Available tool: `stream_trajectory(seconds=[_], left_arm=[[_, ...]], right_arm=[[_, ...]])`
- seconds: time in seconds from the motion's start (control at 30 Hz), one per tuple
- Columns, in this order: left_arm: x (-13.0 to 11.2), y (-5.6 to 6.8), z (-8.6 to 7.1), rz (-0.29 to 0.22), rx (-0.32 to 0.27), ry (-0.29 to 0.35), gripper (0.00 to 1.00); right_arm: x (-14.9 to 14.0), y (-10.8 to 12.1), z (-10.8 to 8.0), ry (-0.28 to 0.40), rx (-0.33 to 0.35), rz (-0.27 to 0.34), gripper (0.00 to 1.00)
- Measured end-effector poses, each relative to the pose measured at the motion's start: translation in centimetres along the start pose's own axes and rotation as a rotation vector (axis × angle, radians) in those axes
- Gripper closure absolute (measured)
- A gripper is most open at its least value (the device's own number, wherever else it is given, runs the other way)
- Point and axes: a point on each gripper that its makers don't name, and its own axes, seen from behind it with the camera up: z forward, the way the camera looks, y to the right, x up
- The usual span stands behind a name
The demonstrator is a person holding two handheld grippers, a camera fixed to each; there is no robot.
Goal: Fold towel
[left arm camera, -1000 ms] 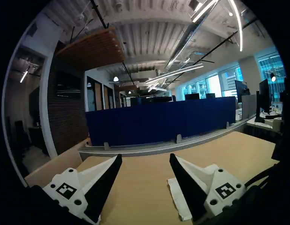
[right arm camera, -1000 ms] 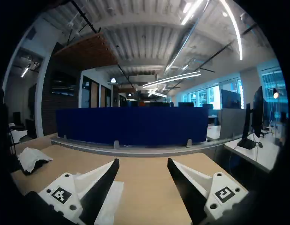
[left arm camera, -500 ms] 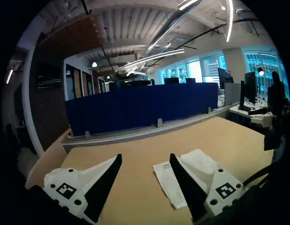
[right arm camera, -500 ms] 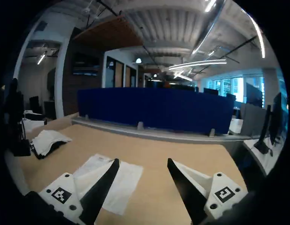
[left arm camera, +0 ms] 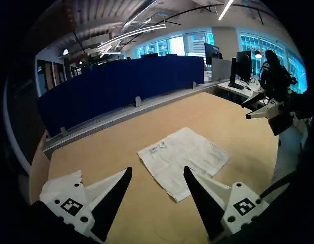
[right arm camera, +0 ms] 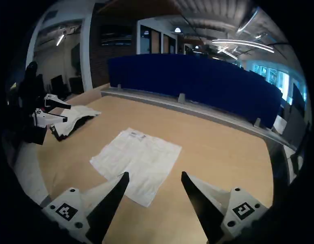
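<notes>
Towel (left arm camera: pixel 183 162) lies flat and spread out in the middle of the worktop (left arm camera: pixel 222 118), white and roughly square. In the left gripper view it sits turned so one corner points toward the camera. Two small tags (left arm camera: pixel 159 146) show near its far left edge.

The left gripper (left arm camera: pixel 156 168) hovers above it with jaws open and holding nothing; the right fingertip (left arm camera: pixel 189 177) overlaps the towel's near part in the picture. This view also shows the right gripper (left arm camera: pixel 264 110) off at the worktop's right side, jaws apart, with a dark-clad person (left arm camera: pixel 275 77) behind it. There are monitors (left arm camera: pixel 240 67) on a further desk. Bare wood runs from the towel back to the blue partition (left arm camera: pixel 116 85).

In the right gripper view the towel (right arm camera: pixel 136 156) is seen from the other side, its weave faintly gridded and its surface smooth. The right gripper (right arm camera: pixel 155 174) is above the near edge, jaws open and empty. Here a heap of cloths (right arm camera: pixel 75 116) rests at the worktop's (right arm camera: pixel 206 138) far left. The left gripper (right arm camera: pixel 51 110) is just beside that heap, jaws apart. The towel lies well apart from the heap, with bare wood on every side. The towel's left corner comes nearer the worktop's left edge than any other corner does to an edge.
</notes>
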Motion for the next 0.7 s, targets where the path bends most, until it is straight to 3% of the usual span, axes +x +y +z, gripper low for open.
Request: stream_trajectory(seconds=[0.4,0.7], left_arm=[[-3.1,1.4,2.6,0.041,-0.044,-0.061,0.06],[-7.1,2.8,5.2,0.053,-0.08,-0.115,0.06]], right_arm=[[-3.1,-0.8,2.3,-0.069,0.011,-0.033,0.0],[-7.0,-1.2,4.8,-0.116,0.017,-0.039,0.0]])
